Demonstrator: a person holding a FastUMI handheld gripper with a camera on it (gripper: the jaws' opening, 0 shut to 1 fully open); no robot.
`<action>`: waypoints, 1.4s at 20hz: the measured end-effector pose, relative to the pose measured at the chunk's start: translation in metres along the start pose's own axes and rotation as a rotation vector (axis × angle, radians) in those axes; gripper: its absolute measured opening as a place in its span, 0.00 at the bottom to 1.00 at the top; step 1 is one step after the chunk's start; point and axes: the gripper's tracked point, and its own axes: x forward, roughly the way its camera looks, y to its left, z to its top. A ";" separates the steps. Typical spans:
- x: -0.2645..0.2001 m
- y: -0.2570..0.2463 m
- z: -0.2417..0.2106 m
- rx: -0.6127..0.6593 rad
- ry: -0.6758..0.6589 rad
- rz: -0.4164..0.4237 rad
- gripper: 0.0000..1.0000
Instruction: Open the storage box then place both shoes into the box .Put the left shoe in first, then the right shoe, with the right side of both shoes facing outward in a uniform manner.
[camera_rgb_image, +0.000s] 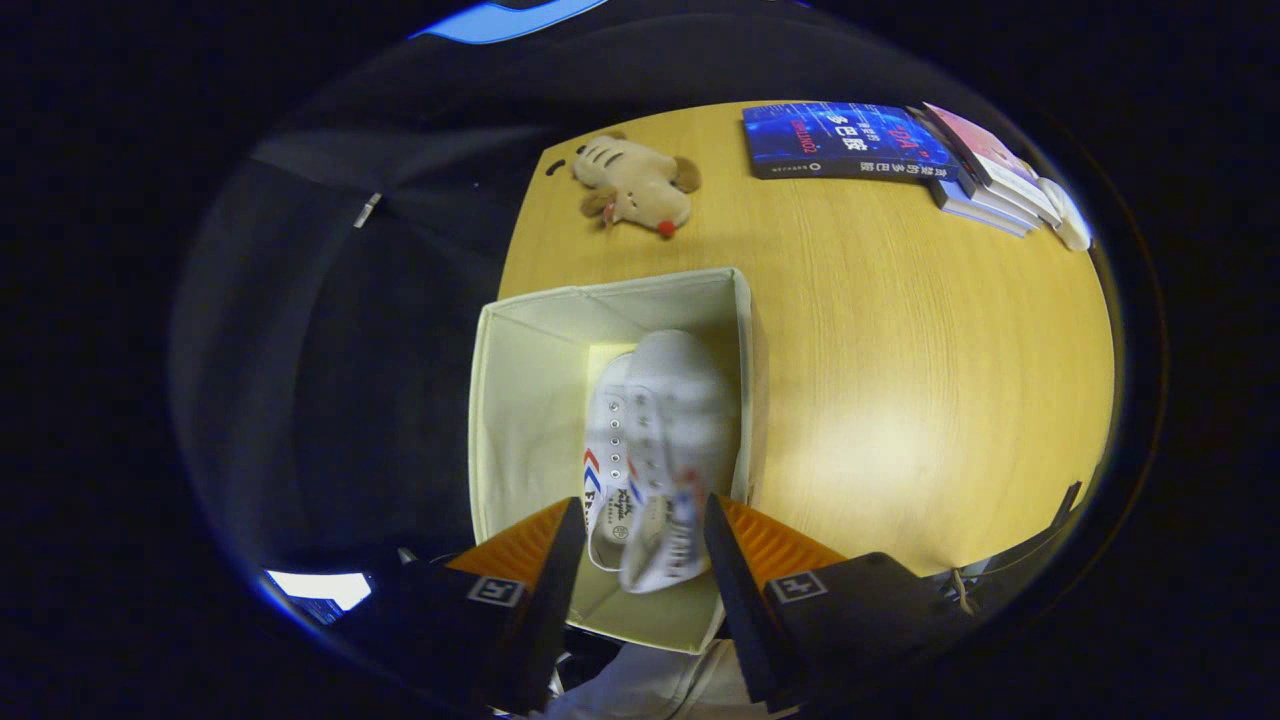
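An open cream fabric storage box (520, 400) stands at the near left corner of the wooden table (900, 350). Two white canvas shoes lie side by side inside it, toes pointing away from me. One shoe (607, 450) shows red and blue stripes on its side. The other shoe (685, 400) lies against the box's right wall and looks blurred. My gripper (640, 520) hovers over the near end of the box. Its fingers are spread wide on either side of the shoes' heels, and neither finger presses on a shoe.
A tan plush toy (635, 185) lies on the table beyond the box. A blue book (850, 140) and a stack of books (990, 175) sit at the far right. Dark cloth drops away left of the table edge.
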 end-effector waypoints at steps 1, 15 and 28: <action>0.007 0.001 0.002 -0.007 -0.007 0.011 0.97; -0.087 -0.035 0.062 -0.101 -0.405 -0.017 0.99; -0.255 -0.117 0.126 -0.240 -0.960 -0.225 0.98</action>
